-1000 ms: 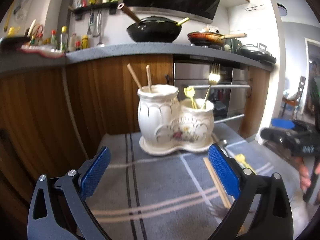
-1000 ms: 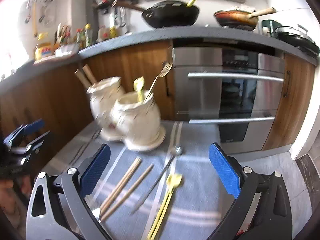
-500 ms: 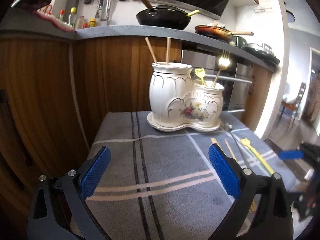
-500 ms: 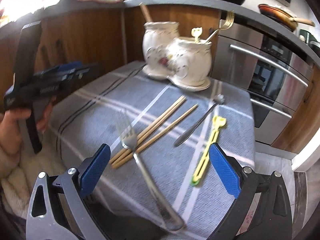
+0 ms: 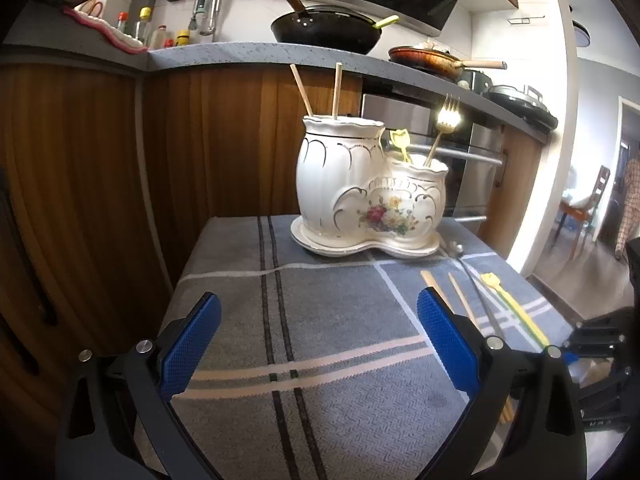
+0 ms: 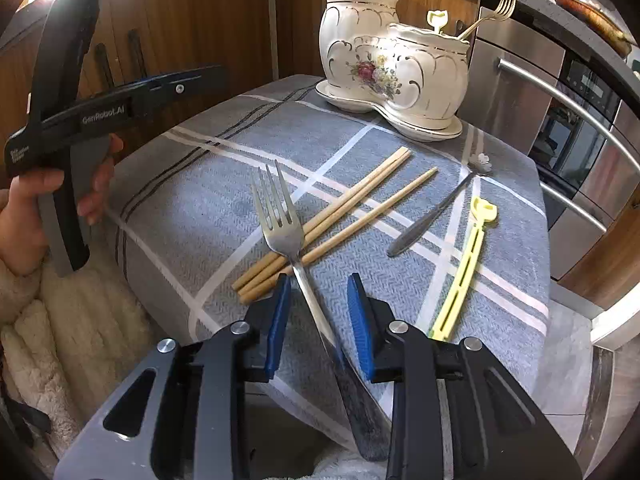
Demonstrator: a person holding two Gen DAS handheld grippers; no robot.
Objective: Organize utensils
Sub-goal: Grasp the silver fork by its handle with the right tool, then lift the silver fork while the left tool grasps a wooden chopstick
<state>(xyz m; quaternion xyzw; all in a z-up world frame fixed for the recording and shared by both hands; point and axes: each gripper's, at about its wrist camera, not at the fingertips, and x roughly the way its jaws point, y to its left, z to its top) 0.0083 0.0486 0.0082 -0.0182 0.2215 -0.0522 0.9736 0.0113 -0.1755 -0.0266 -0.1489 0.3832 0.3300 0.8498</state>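
Note:
A white double ceramic holder (image 5: 368,196) stands at the far side of the grey cloth; it also shows in the right wrist view (image 6: 396,68). It holds two chopsticks, a gold fork (image 5: 444,128) and a yellow utensil. My right gripper (image 6: 320,296) has narrowed around the handle of a silver fork (image 6: 280,220), a gap showing on each side of it. The fork lies across three chopsticks (image 6: 340,216). A dark spoon (image 6: 432,216) and a yellow utensil (image 6: 464,268) lie to the right. My left gripper (image 5: 316,340) is open and empty over the cloth.
The grey striped cloth (image 5: 320,300) covers a small table beside wooden cabinets (image 5: 100,180) and an oven (image 6: 560,100). The left gripper's body (image 6: 80,112) shows at the left in the right wrist view. Pans sit on the counter (image 5: 328,28).
My right gripper has moved down to the silver fork and its jaws have narrowed around the handle. The left gripper has shifted only a little and stays open.

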